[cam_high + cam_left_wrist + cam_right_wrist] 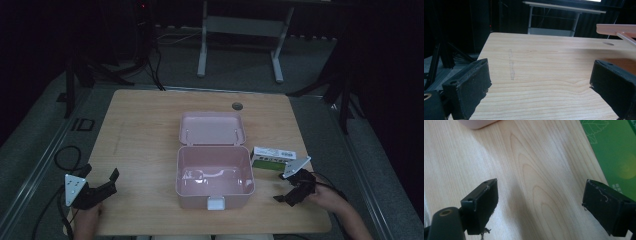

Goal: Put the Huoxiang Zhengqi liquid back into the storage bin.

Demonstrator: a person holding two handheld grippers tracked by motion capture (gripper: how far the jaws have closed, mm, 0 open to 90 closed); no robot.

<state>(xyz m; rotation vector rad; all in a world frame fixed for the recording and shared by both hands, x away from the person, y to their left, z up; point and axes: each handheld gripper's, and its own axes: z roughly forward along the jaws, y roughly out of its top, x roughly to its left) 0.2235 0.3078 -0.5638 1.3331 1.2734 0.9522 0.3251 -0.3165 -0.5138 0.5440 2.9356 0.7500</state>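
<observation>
Right gripper (289, 192), jaws spread wide and empty, is hovering at lower right of the frame; green box (272, 158) is lying just above it, beside the pink case (215, 196).

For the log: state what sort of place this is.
Probably a lab or recording room: a bare wooden table on grey floor, black stands and cables around it, another desk frame behind, dark surroundings.

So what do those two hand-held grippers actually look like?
Both are black. The left gripper and right gripper each carry a grey three-cornered plate on top, end in two flat rectangular black jaws with worn, slightly frayed pads, and trail a black cable.
</observation>
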